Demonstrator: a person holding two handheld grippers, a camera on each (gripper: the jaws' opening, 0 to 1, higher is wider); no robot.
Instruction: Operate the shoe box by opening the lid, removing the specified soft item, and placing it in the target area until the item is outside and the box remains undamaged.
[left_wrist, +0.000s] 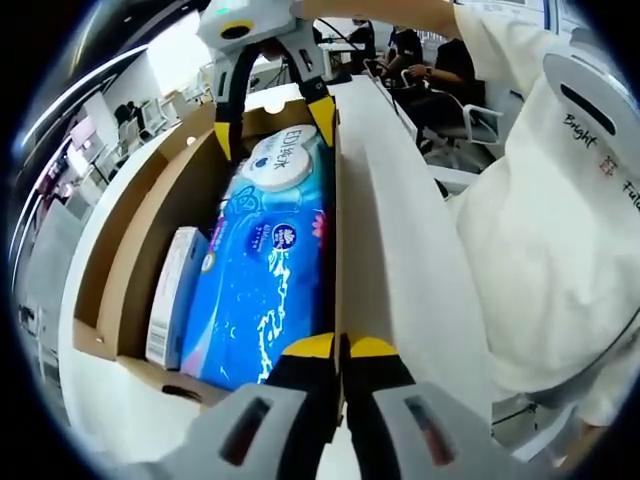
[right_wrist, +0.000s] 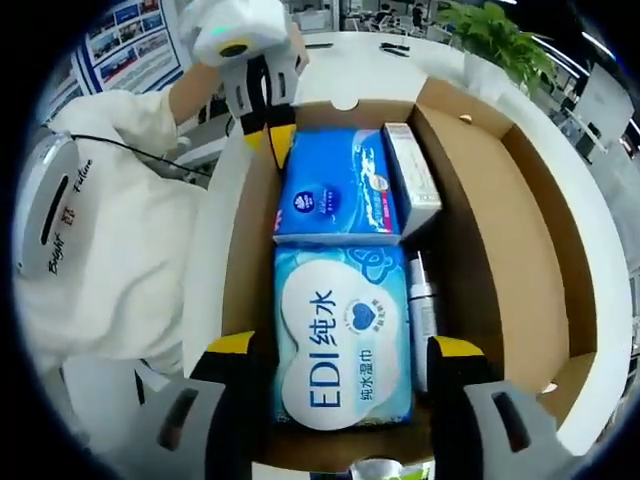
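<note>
The right tool (right_wrist: 340, 365) stands wide, its yellow-tipped jaws straddling the near end of the light-blue soft wipes pack with the white oval "EDI" label (right_wrist: 343, 345), which lies inside the open brown cardboard shoe box (right_wrist: 520, 220) on the white bench (right_wrist: 400, 62). The left tool (left_wrist: 338, 348) shows its jaws pressed narrow together at the box's near edge, beside the darker blue soft tissue pack (left_wrist: 265, 300); a white slim carton (left_wrist: 175, 295) lies alongside. In the right gripper view a small silvery bottle (right_wrist: 422, 300) sits beside the wipes, and a person's white sleeve (right_wrist: 110, 250) hangs left of the box.
</note>
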